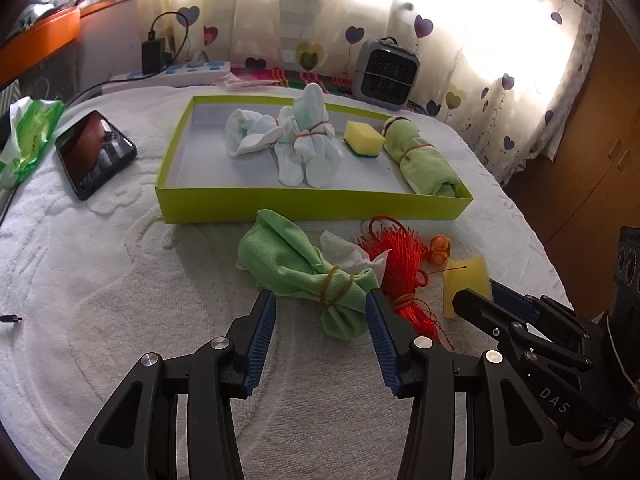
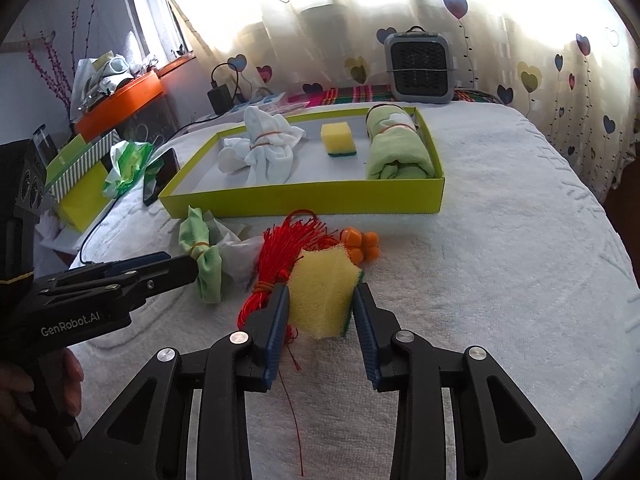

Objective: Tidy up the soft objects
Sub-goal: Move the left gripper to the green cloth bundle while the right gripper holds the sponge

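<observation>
A green cloth bundle [image 1: 304, 268] tied with a rubber band lies on the white towel in front of the lime box [image 1: 280, 202]. My left gripper [image 1: 320, 296] stands open around the bundle's tied end; only the right pad touches it. My right gripper [image 2: 321, 290] is shut on a yellow sponge [image 2: 322, 296], which bulges between the pads just above the towel. Inside the box [image 2: 304, 202] lie a white sock bundle [image 2: 264, 148], a second yellow sponge [image 2: 338, 138] and a rolled green towel [image 2: 394, 148]. A red cord bundle [image 2: 276, 264] lies beside the held sponge.
Crumpled tissue [image 1: 348, 254] and orange beads [image 1: 440, 248] sit between the cloth and the cord. A phone [image 1: 94, 152] and a green wipes pack [image 1: 28, 136] lie at the left. A small grey fan [image 1: 386, 74] and a power strip [image 1: 192, 70] stand behind the box.
</observation>
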The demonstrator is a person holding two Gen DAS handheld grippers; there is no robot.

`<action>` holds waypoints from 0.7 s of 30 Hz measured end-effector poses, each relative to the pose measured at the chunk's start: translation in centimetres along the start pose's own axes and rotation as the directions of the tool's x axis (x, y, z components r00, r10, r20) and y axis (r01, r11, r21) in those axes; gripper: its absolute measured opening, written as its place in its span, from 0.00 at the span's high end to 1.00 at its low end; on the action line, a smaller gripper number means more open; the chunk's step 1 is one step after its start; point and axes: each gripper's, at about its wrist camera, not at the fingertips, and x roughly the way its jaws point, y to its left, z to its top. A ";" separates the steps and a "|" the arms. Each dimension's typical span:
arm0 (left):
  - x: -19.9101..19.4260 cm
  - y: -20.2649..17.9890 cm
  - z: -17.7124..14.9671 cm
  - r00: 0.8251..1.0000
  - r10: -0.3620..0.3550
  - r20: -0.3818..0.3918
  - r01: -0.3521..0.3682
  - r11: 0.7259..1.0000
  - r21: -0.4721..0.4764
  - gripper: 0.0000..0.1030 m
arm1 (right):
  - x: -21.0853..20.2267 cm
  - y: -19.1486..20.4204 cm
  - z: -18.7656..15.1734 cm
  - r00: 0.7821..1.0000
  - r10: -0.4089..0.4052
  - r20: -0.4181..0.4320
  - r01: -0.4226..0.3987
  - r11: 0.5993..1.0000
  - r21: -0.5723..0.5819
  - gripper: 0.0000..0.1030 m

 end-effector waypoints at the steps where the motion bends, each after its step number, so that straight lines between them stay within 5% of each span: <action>1: 0.1 -0.3 0.0 1.000 -0.003 -0.003 0.003 1.000 0.004 0.56 | -0.1 -0.1 -0.1 1.000 -0.001 0.003 0.001 1.000 0.004 0.67; 21: 0.4 -0.1 -0.7 0.994 0.108 -0.015 -0.108 0.994 0.006 0.56 | -1.0 -2.0 -0.6 1.000 0.011 0.015 -0.012 0.999 0.050 0.67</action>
